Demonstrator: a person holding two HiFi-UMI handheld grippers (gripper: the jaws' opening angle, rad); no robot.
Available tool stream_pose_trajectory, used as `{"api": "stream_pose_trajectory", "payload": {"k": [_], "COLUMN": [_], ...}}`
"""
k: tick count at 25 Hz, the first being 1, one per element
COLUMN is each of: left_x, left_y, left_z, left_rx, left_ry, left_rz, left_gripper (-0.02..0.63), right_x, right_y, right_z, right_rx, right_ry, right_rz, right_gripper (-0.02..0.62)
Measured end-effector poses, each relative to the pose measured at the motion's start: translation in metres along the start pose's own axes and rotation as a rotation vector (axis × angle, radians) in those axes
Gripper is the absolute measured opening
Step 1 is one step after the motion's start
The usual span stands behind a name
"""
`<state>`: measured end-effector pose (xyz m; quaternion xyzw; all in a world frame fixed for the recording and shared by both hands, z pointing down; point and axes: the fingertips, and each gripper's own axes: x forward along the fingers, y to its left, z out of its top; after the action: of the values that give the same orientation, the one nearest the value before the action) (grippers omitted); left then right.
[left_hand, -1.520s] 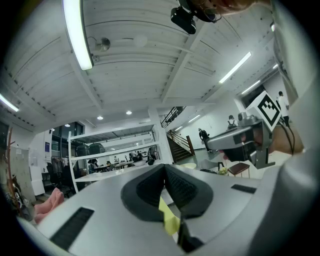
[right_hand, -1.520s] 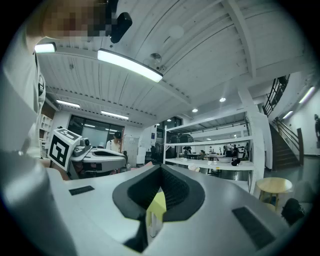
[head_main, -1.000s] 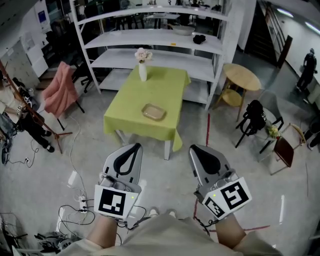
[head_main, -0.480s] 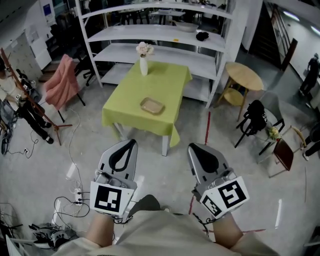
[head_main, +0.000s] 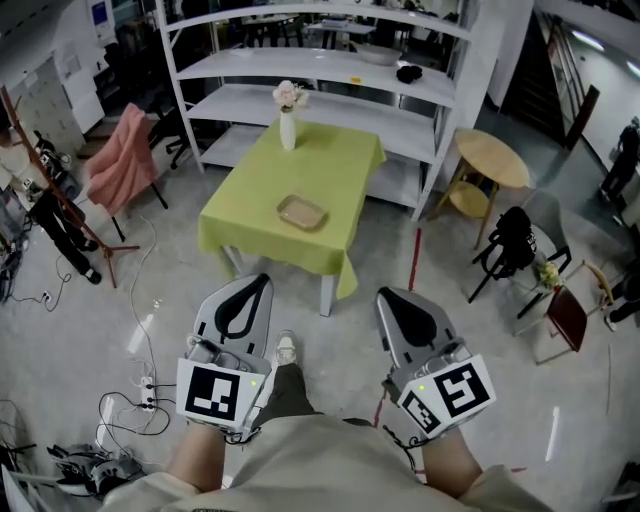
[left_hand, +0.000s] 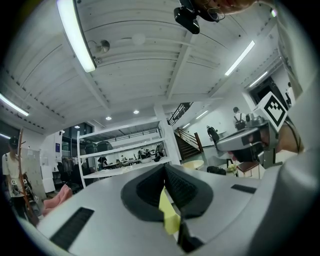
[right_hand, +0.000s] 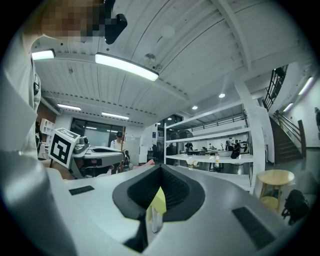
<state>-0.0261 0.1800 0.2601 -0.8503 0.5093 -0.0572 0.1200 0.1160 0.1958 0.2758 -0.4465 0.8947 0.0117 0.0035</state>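
Head view: left gripper (head_main: 262, 281) and right gripper (head_main: 386, 296) are held low over the concrete floor, side by side but well apart, each with its marker cube toward the person. Both claws look pressed together at the tips, with nothing in them. Ahead of both grippers, not touched, stands the table (head_main: 345, 165) under a yellow-green cloth. A shallow tan tray (head_main: 302, 212) lies on its near half and a white vase of flowers (head_main: 288, 118) stands at the far end. White shelving (head_main: 330, 100) is just behind the table, a round wooden side table (head_main: 493, 158) is to the right, and a pink cloth on a chair (head_main: 120, 165) is to the left. One shoe (head_main: 285, 348) shows between the grippers. Left gripper view: the dark pads meet, so the claw is closed and empty. A yellow-green sliver shows in the slit under the pads; I cannot tell what it is. The right gripper is seen at the right edge, with the shelving far behind. Right gripper view: the pads are closed together here too, nothing pinched, with the same yellow-green sliver in the slit. The left gripper shows at the left, the shelving and side table at the right.
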Motion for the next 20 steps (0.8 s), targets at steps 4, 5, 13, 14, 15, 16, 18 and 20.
{"api": "stream_pose_trajectory", "payload": {"k": [4,5,13,14,15,16,18,20], "left_x": [0.016,0.021,0.075,0.084,0.094,0.103,0.122,0.143], "left_y": [0.012,0.015,0.056,0.063,0.071,0.078,0.093,0.11], "left_z": [-0.011,-0.013,-0.031,-0.033,-0.035,-0.038,-0.042,-0.046], "left_rx": [-0.007,-0.005,-0.004,-0.003,-0.002,-0.001,-0.002,-0.004], "left_ry": [0.005,0.005,0.015,0.017,0.018,0.019,0.023,0.027], "left_rz": [-0.008,-0.01,-0.031,-0.033,-0.036,-0.04,-0.05,-0.06], "left_gripper": [0.006,0.007,0.006,0.006,0.006,0.006,0.006,0.006], "right_x": [0.02,0.025,0.087,0.097,0.107,0.118,0.14,0.164], "right_y": [-0.009,-0.011,-0.041,-0.045,-0.049,-0.054,-0.064,-0.076], "right_z": [-0.01,-0.011,-0.021,-0.022,-0.023,-0.024,-0.025,-0.024], "right_rx": [0.005,0.007,0.01,0.011,0.011,0.012,0.014,0.015], "right_ry": [0.013,0.016,0.034,0.038,0.042,0.047,0.057,0.067], "right_rz": [-0.007,-0.009,-0.027,-0.028,-0.03,-0.032,-0.041,-0.053], "right_gripper": [0.006,0.006,0.006,0.006,0.006,0.006,0.006,0.006]}}
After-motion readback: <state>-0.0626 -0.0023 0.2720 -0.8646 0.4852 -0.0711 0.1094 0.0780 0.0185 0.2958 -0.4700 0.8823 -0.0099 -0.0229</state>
